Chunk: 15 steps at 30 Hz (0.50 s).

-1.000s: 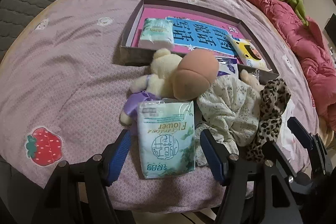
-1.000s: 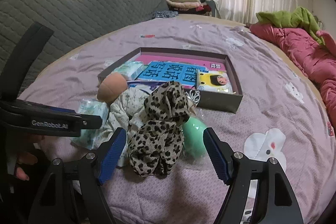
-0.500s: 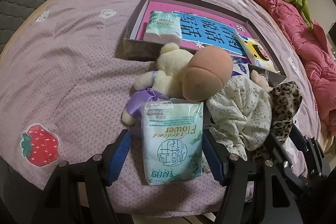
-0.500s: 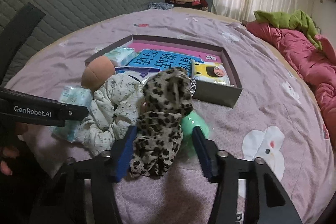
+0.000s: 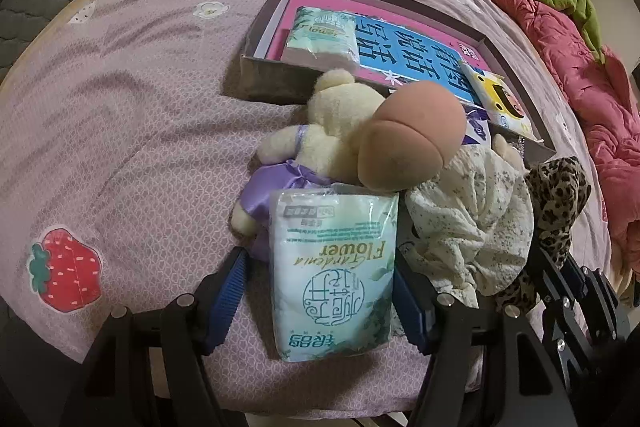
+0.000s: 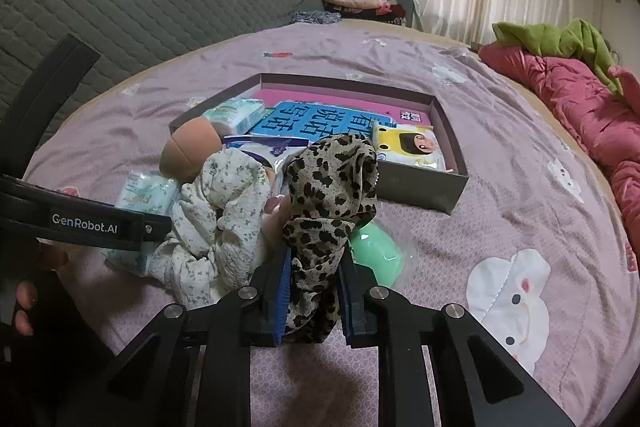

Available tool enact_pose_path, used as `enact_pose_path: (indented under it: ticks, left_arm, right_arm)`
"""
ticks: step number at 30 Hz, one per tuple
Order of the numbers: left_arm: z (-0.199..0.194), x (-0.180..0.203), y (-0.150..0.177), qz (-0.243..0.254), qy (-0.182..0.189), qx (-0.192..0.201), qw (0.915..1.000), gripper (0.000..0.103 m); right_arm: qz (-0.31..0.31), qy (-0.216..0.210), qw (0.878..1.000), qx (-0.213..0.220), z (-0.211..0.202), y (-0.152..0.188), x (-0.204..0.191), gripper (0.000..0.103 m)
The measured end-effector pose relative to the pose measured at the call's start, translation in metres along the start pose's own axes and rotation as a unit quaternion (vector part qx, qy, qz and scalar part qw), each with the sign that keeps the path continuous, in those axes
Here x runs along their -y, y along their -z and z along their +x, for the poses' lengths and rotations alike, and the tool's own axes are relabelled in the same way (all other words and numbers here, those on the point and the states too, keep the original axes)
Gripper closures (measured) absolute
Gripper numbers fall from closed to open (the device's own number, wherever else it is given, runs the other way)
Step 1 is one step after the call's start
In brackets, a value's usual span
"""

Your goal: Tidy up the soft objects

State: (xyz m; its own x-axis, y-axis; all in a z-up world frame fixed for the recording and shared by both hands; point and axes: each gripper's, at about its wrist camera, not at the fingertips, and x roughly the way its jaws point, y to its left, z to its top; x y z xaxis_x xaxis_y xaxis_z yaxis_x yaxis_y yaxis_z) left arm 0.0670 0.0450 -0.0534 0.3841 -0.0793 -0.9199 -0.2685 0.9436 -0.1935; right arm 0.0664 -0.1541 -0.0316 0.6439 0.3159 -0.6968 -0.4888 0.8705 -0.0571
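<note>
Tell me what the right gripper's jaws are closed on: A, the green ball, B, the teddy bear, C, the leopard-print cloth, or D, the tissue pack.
C: the right gripper has its jaws pressed onto the leopard-print cloth, and they have just been closing on it.

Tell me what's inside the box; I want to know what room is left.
In the box: a pink-and-blue book, a tissue pack on it, and a yellow cartoon pack. Its near corner is hidden by the toys.
</note>
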Motion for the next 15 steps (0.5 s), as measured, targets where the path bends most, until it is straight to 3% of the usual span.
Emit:
enact_pose_path:
  ticks: [4,9,15]
  left_arm:
    - [0.0003,-0.0031,-0.0017,-0.011,0.004,-0.002,0.9999,0.038]
    - [0.0007,-0.0032,-0.0020,-0.011,0.006,-0.001,0.9999,0.053]
    - [-0.0010,-0.0057,-0.0022,-0.018,0.013,0.001,0.9998,0.058]
  right_arm:
    - [0.002,-0.004,1.000,0.005,-0.0017,-0.0016,0.0011,0.083]
    - [0.002,-0.006,1.000,0.008,-0.0019,-0.0027,0.0017,0.083]
    - [-0.006,-0.008,1.000,0.019,-0.0060,-0.0044,-0.0003,0.083]
